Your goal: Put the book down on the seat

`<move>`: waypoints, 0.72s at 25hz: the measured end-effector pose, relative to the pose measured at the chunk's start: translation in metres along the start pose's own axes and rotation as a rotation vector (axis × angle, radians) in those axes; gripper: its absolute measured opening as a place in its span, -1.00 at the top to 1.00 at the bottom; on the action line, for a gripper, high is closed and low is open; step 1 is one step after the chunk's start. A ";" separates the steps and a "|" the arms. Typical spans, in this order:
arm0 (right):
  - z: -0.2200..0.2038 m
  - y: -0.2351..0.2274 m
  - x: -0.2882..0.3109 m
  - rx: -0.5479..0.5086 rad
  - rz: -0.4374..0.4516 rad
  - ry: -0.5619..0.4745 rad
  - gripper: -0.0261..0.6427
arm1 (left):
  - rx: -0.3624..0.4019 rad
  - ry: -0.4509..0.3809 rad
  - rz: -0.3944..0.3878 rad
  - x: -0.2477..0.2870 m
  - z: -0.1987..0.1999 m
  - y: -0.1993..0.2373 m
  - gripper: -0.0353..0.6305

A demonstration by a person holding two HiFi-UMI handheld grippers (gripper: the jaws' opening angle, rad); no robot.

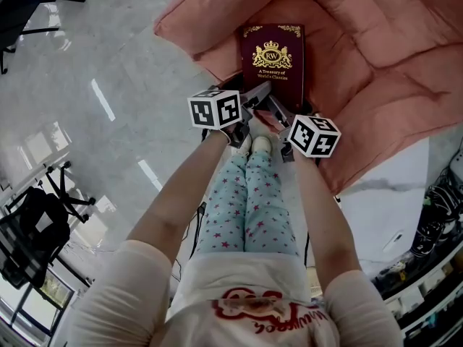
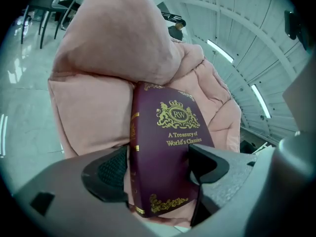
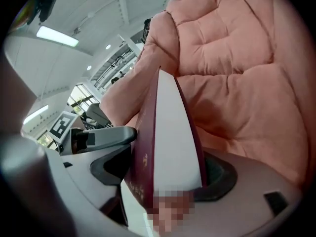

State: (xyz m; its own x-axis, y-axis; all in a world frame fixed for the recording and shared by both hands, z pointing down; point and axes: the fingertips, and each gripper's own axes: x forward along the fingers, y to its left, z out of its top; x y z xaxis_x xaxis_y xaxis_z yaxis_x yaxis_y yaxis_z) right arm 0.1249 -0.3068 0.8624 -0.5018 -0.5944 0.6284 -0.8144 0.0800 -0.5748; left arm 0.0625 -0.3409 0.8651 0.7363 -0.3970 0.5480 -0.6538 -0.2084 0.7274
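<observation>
A dark red book (image 1: pixel 273 63) with a gold crest lies cover up on the pink cushioned seat (image 1: pixel 376 49), its near end at the seat's front edge. My left gripper (image 1: pixel 255 101) and right gripper (image 1: pixel 281 116) meet at that near end. In the left gripper view the book (image 2: pixel 168 152) stands between the wide jaws of the left gripper (image 2: pixel 158 172), spine beside the left pad, and rests on the cushion (image 2: pixel 98 107). The right gripper view shows the book (image 3: pixel 173 137) page edge on inside the right gripper (image 3: pixel 168 172), jaws spread, not clamping it.
The seat is a big soft pink cushion whose back (image 3: pixel 222 38) rises behind the book. Shiny grey floor (image 1: pixel 108 121) lies to its left, with black chairs (image 1: pixel 29 230) further left. Cables and clutter (image 1: pixel 441 208) sit at the right. The person's legs (image 1: pixel 249 208) stand below the grippers.
</observation>
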 end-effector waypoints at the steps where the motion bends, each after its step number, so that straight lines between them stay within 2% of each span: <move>1: 0.001 -0.001 -0.001 -0.024 -0.025 0.001 -0.15 | 0.003 -0.002 0.006 0.000 0.000 0.000 -0.23; 6: 0.002 -0.007 -0.002 -0.088 -0.109 0.021 -0.24 | 0.018 -0.022 0.050 0.000 -0.001 0.001 -0.23; 10: 0.003 -0.010 -0.004 -0.091 -0.164 0.055 -0.29 | 0.008 -0.035 0.085 0.000 -0.002 0.000 -0.23; 16: 0.000 -0.013 -0.001 -0.118 -0.236 0.094 -0.32 | 0.039 -0.012 0.145 0.002 -0.003 0.007 -0.23; 18: 0.000 -0.011 -0.002 -0.156 -0.255 0.105 -0.31 | 0.045 0.008 0.170 0.000 -0.004 0.011 -0.23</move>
State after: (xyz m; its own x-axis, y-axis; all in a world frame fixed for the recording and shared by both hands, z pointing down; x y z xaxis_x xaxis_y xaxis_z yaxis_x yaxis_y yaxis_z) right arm 0.1352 -0.3071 0.8678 -0.2964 -0.5259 0.7972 -0.9487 0.0659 -0.3093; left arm 0.0554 -0.3394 0.8749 0.6154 -0.4232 0.6650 -0.7762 -0.1786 0.6046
